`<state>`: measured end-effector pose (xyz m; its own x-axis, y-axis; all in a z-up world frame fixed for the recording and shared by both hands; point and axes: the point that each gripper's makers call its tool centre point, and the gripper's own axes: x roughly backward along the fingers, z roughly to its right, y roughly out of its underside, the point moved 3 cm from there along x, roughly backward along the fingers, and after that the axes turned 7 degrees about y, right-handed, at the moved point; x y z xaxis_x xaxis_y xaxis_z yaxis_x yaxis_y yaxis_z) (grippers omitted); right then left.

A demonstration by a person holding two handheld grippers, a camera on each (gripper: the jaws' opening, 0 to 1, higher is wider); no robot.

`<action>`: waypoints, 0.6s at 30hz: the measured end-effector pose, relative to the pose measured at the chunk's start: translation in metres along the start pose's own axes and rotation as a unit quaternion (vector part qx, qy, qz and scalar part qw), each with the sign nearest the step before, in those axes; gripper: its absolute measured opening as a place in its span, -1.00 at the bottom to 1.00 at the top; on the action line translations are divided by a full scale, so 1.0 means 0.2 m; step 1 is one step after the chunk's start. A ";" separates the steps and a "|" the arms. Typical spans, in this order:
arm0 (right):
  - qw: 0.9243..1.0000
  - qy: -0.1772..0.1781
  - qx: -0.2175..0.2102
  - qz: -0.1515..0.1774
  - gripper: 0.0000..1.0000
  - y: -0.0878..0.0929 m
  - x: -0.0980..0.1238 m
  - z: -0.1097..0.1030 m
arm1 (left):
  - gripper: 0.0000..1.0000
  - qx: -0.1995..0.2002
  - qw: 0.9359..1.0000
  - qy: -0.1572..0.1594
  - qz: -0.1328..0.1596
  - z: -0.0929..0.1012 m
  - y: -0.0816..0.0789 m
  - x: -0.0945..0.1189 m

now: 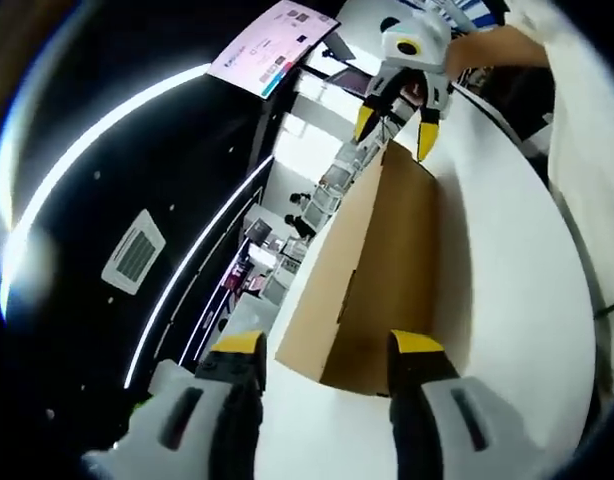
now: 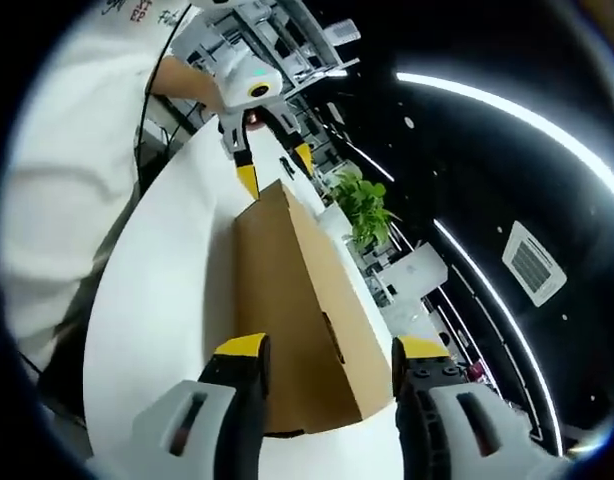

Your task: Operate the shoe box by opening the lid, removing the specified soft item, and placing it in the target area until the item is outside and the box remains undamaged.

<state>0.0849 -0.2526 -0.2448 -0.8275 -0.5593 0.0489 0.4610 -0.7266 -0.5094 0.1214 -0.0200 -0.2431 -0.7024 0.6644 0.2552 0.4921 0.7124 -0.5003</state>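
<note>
A plain brown cardboard shoe box [image 1: 377,260] lies lengthwise on a white table [image 1: 507,270], its lid shut. My left gripper [image 1: 327,345] stands open at the box's near end, yellow-tipped jaws spread to either side of it. At the far end my right gripper [image 1: 395,128] is open too, held by a hand. From the right gripper view the same box [image 2: 297,300] runs away from my right gripper [image 2: 330,348], whose jaws are apart around its near end. The left gripper [image 2: 275,168] is open at the far end. No soft item is visible.
A person in white clothing [image 2: 67,180] stands along one long edge of the table [image 2: 157,300], also seen as a white sleeve [image 1: 587,130]. A green plant [image 2: 362,210] and office furniture lie beyond the other edge. Bare tabletop flanks the box.
</note>
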 end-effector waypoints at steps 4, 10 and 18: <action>1.000 0.003 0.018 0.001 -0.04 0.02 0.00 -0.01 | 0.04 -0.018 1.000 0.007 -0.001 0.01 0.00 0.00; 1.000 0.012 0.023 -0.003 -0.15 0.07 0.00 -0.01 | 0.02 -0.018 1.000 0.011 -0.011 0.02 0.04 -0.01; 0.997 0.000 0.067 -0.036 -0.15 0.17 -0.01 -0.07 | -0.07 -0.030 0.999 0.011 -0.022 0.04 0.05 -0.04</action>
<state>0.0980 -0.2714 -0.2739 -0.8597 -0.5043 0.0808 0.4395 -0.8110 -0.3861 0.1273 -0.0193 -0.2565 -0.7135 0.6359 0.2942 0.4907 0.7532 -0.4380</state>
